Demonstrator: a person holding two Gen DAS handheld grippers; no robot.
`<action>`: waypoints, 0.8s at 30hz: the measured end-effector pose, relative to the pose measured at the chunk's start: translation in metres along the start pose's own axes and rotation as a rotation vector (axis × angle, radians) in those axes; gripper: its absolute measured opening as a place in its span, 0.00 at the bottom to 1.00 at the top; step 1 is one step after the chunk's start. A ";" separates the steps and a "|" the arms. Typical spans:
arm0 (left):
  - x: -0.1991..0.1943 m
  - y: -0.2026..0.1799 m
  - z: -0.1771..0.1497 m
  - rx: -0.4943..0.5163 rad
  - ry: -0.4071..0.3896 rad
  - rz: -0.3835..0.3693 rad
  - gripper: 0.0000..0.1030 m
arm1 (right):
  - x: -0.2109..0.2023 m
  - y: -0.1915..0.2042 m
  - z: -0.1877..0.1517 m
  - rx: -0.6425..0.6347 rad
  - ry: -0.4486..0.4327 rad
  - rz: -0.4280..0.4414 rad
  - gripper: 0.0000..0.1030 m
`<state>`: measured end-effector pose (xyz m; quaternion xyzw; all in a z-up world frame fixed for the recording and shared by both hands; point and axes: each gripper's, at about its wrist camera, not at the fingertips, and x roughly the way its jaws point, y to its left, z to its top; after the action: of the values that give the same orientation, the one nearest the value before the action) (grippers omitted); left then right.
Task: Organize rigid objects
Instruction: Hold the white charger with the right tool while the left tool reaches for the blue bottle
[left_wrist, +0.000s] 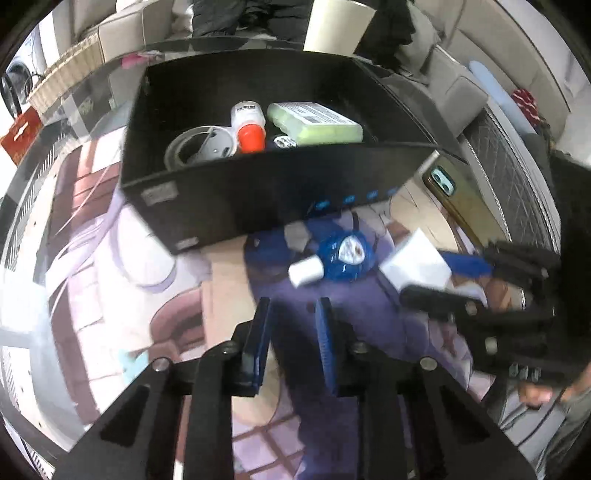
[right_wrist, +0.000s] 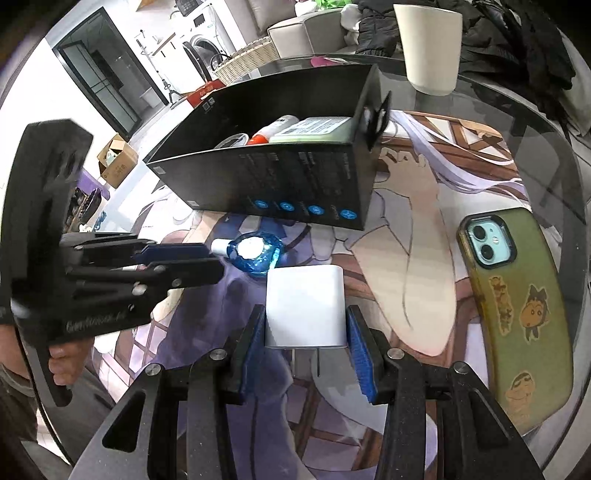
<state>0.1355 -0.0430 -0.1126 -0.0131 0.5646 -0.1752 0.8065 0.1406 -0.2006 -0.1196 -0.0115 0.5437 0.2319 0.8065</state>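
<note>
A black box (left_wrist: 258, 192) (right_wrist: 295, 184) on the table holds a tape roll (left_wrist: 199, 146), an orange-capped white bottle (left_wrist: 248, 125) and a pale green case (left_wrist: 314, 122). A blue round bottle with a white cap (left_wrist: 332, 260) (right_wrist: 255, 253) lies in front of the box. My left gripper (left_wrist: 291, 314) (right_wrist: 207, 258) is open and empty, just short of the bottle. My right gripper (right_wrist: 304, 328) (left_wrist: 436, 280) is shut on a white charger plug (right_wrist: 304, 306) (left_wrist: 417, 262), prongs toward the camera.
A phone in an olive case with stickers (right_wrist: 517, 291) (left_wrist: 461, 199) lies to the right. A white cup (right_wrist: 430, 48) stands behind the box. The glass table (right_wrist: 535, 155) covers an illustrated mat. A sofa and wicker basket (right_wrist: 247, 59) lie beyond.
</note>
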 end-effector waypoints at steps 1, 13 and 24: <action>-0.002 -0.002 -0.004 0.033 -0.001 -0.007 0.25 | 0.001 0.002 0.001 0.002 -0.001 -0.002 0.42; 0.000 -0.040 0.013 0.394 -0.109 0.014 0.53 | 0.005 -0.003 0.017 0.059 -0.028 -0.084 0.42; 0.020 -0.057 0.018 0.365 -0.059 0.037 0.18 | -0.002 -0.012 0.001 0.025 -0.030 -0.086 0.42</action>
<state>0.1426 -0.1057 -0.1121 0.1389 0.4998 -0.2595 0.8146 0.1456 -0.2119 -0.1205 -0.0211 0.5333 0.1903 0.8240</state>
